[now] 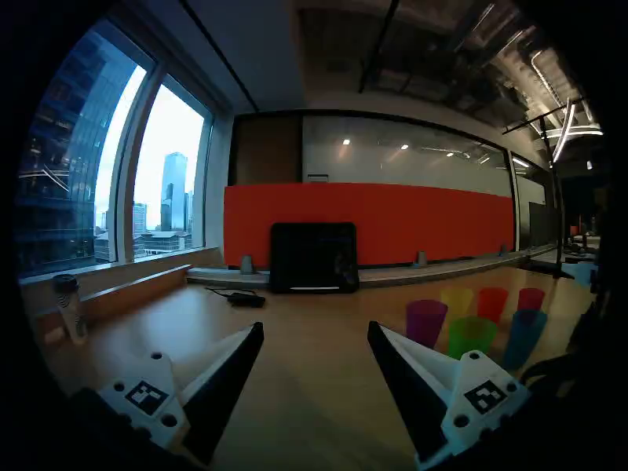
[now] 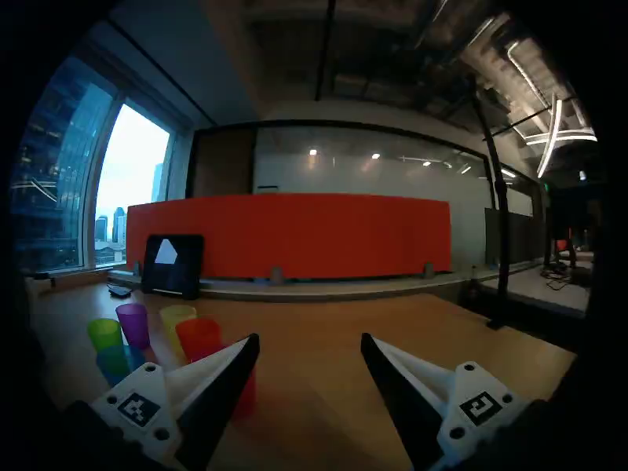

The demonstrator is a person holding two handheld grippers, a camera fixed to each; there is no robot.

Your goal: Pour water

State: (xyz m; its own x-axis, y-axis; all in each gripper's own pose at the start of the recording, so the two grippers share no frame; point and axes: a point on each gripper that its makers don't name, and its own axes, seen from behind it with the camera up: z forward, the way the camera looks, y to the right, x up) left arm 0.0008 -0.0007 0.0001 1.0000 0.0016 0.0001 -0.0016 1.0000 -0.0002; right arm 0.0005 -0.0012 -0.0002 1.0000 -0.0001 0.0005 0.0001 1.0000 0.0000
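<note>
- the left gripper point(image 1: 315, 326) is hovering over the wooden table point(image 1: 314, 408), its jaws standing wide with nothing between them.
- the right gripper point(image 2: 310, 337) is hovering likewise, wide and empty.
- pouring is looking not yet begun; this is reading as the approach step, with no vessel in either tool.
- six cups point(image 1: 471, 336) are standing clustered on the table, ahead and right of the left gripper: purple, yellow, orange, red, green and blue, one of each.
- one small capped bottle point(image 1: 69, 306) is standing at the far left by the window; i cannot tell whether it is holding water.
- one dark tablet point(image 1: 314, 257) is leaning against the red partition point(image 1: 439, 220).
- the next move is probably calling for one gripper closing on a water-holding vessel, then tilting it over a cup.
</note>
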